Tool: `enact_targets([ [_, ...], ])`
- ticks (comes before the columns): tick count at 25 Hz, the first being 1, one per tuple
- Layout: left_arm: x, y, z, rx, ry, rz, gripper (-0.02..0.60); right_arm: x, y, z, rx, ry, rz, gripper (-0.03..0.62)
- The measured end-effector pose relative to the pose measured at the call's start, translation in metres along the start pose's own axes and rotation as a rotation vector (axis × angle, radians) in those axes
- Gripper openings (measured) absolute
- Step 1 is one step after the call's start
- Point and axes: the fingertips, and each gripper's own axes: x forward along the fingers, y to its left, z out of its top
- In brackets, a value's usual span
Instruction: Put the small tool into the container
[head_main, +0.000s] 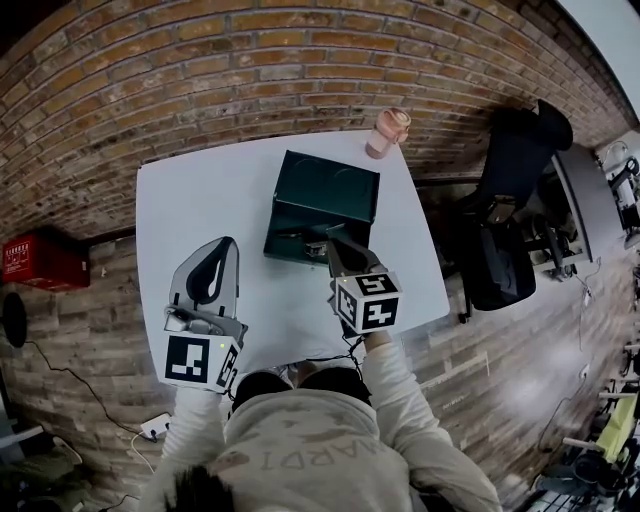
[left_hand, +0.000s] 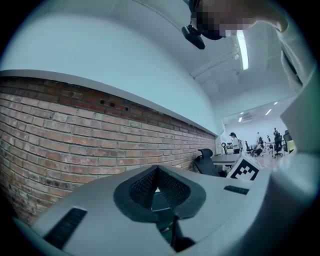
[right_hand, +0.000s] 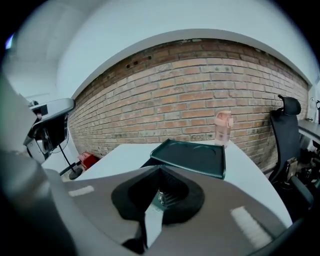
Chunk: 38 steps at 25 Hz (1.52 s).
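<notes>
Pair of hand-held grippers: left gripper (head_main: 228, 244), near left, held level, jaws together and empty; right gripper (head_main: 334, 239) (tilted downward, slightly farther right), jaws clamped on small tool (right_hand: 163, 196).

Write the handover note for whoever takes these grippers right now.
Left gripper: shut, empty, over the left side of the table.
Right gripper: shut on the small tool, a silvery piece between its pads, near the front edge of the open green container.
Done: tool gripped.
Left: bring it over the container's opening and release it inside.
</notes>
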Motion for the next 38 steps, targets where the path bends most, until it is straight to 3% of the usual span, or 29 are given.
enact_targets([
  [38, -0.024, -0.076, 0.026, 0.023, -0.041, -0.107, 0.006, -0.173, 0.023, 0.081, -0.096, -0.439, -0.007, 0.011],
])
